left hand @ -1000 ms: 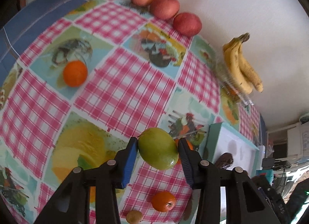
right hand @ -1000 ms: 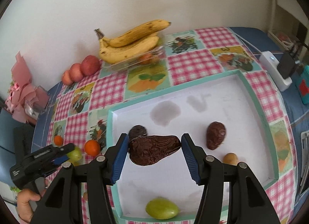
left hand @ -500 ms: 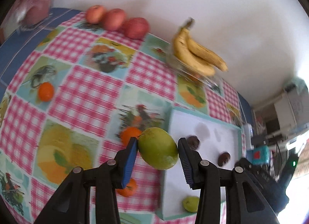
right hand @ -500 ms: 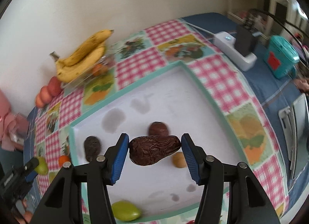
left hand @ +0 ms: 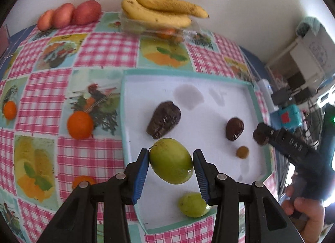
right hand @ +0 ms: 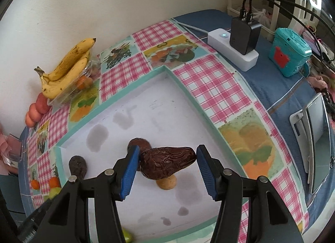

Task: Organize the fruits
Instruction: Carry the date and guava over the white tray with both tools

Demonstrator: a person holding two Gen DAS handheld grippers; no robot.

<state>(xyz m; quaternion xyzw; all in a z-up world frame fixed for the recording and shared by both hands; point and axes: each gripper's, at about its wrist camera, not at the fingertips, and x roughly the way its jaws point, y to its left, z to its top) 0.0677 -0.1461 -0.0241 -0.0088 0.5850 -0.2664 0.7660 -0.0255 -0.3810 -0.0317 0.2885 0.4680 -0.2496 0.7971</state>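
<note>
Left gripper (left hand: pixel 171 160) is clamped on a green mango (left hand: pixel 171 160), its two blue pads pressed to the fruit's sides, holding it in the air above the near left part of a white tray with a teal rim (left hand: pixel 184 71). Just below the right pad, a second, smaller green mango (left hand: pixel 193 204) lies on the tray floor. Ahead of the fingertips sits a dark wrinkled avocado (left hand: pixel 163 119); farther right lie another dark avocado (left hand: pixel 235 128) and a small round tan fruit (left hand: pixel 242 152). To the left of the tool, off the tray on the checked tablecloth (left hand: pixel 100 46), are an orange (left hand: pixel 80 122), a second orange (left hand: pixel 9 110) at the far left, and a third (left hand: pixel 83 180) partly hidden by the left finger. Far ahead against the wall stand a bunch of bananas (left hand: pixel 161 11) on a clear plastic box and three red apples (left hand: pixel 69 14).

Right gripper (right hand: pixel 167 162) grips a dark brown wrinkled avocado (right hand: pixel 167 165) lengthwise between its pads, lifted over the same tray (right hand: pixel 178 79). Directly under it lies the tan fruit (right hand: pixel 166 182); one dark avocado (right hand: pixel 139 144) is just behind the left pad, another (right hand: pixel 77 166) well to the left. Ahead right, off the cloth, are a white power strip (right hand: pixel 232 52) with a black charger and a teal case (right hand: pixel 290 54).
</note>
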